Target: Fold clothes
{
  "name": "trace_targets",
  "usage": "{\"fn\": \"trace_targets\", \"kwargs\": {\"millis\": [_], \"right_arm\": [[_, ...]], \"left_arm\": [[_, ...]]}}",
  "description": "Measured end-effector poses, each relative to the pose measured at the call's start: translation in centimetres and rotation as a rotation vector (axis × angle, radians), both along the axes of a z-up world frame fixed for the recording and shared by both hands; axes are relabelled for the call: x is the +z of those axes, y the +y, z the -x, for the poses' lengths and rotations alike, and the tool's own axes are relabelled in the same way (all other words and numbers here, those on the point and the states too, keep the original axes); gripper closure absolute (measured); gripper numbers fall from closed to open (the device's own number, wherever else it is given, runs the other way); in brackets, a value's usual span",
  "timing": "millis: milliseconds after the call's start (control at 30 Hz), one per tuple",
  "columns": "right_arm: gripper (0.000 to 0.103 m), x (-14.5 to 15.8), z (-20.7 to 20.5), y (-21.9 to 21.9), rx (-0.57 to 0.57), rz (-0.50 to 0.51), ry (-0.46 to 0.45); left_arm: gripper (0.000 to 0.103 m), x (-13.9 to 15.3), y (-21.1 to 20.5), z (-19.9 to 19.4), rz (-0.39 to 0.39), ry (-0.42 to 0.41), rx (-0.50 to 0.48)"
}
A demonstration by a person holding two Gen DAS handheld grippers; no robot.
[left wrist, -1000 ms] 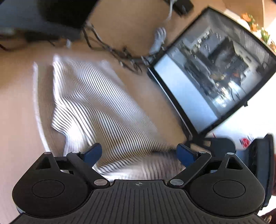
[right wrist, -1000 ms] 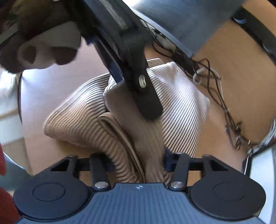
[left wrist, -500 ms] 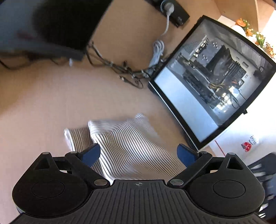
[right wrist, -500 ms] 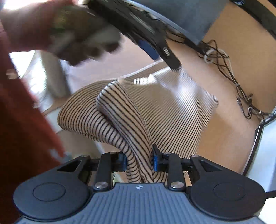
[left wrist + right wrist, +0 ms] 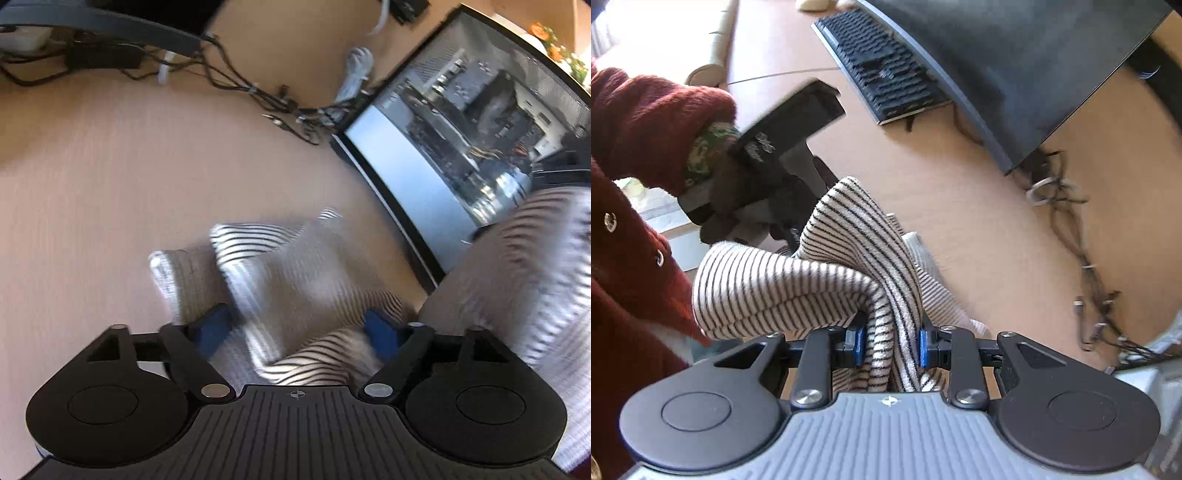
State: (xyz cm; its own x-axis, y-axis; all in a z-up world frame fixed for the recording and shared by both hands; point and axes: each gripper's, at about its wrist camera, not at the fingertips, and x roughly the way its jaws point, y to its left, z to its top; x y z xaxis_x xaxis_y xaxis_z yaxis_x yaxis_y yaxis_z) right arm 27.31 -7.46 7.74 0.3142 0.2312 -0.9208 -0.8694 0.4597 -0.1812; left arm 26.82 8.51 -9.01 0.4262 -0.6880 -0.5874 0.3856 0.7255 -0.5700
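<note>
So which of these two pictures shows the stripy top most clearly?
The right wrist view: the striped top is sharp there, bunched and pinched between the right hand-held gripper pads. The left wrist view shows it blurred, lying between the closing left hand-held gripper jaws.

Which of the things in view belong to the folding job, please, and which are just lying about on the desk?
Part of the job:
- striped garment
- right gripper, shut on a bunch of it
- left gripper, jaws closing around the garment on the desk

Just lying about:
- keyboard
- tangle of cables
- glass-sided computer case
</note>
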Motion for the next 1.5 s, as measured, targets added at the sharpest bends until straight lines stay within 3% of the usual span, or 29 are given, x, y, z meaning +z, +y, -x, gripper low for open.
{"fn": "trace_targets", "kwargs": {"millis": [33,100,333,467,567,667,767,933,1167,1200,1267,1300,1400,1500], "right_arm": [[0.076,-0.7,-1.1,-0.1,0.0,-0.008,0.032],[0.075,-2.3,-3.2,-0.2,-0.003,-0.025,0.096],[0.068,-8.0,-8.0,0.6,-0.032,-0.05,0.171],[0.049,-9.0,-10.1,-0.9,-0.104,-0.128,0.24],[0.049,-8.9,-10.2,-2.3,-0.158,-0.188,0.254],[0.047,-7.7,-8.9,-2.8,-0.18,-0.212,0.195],[0.043,-5.6,-7.1,-3.5,-0.216,-0.232,0.081],[0.043,-5.1,-3.3,-5.1,-0.29,-0.042,-0.291],[0.043,-9.2,-2.8,-7.0,-0.502,-0.119,-0.253],[0.043,-10.0,-2.9,-7.1,-0.532,-0.134,-0.245],[0.043,-11.2,-2.9,-7.4,-0.589,-0.168,-0.233],[0.043,-11.6,-2.8,-7.6,-0.61,-0.185,-0.231],[0.043,-11.2,-2.1,-9.1,-0.666,-0.239,-0.22],[0.042,-11.0,-1.9,-9.6,-0.701,-0.271,-0.213]], "left_arm": [[0.022,0.2,0.9,0.3,-0.003,-0.001,0.027],[0.009,1.1,3.3,1.2,-0.013,-0.027,0.085],[0.008,5.9,7.7,4.4,-0.051,-0.16,0.187],[0.006,8.3,5.1,5.7,-0.003,-0.248,0.062],[0.006,7.9,2.0,5.4,0.04,-0.249,-0.068],[0.006,6.2,-1.1,4.1,-0.002,-0.214,-0.156],[0.006,4.5,-2.8,2.4,-0.066,-0.177,-0.173],[0.006,4.1,-2.1,-0.8,-0.084,-0.169,-0.087],[0.026,3.5,-0.3,-4.0,-0.136,-0.107,-0.02],[0.025,3.5,-0.4,-4.3,-0.163,-0.111,-0.017],[0.013,3.7,0.0,-4.5,-0.243,-0.124,0.013],[0.014,4.1,0.6,-4.4,-0.263,-0.134,0.022],[0.015,6.4,2.4,-3.8,-0.234,-0.183,0.018],[0.012,9.9,2.4,-2.8,-0.201,-0.287,-0.062]]}}
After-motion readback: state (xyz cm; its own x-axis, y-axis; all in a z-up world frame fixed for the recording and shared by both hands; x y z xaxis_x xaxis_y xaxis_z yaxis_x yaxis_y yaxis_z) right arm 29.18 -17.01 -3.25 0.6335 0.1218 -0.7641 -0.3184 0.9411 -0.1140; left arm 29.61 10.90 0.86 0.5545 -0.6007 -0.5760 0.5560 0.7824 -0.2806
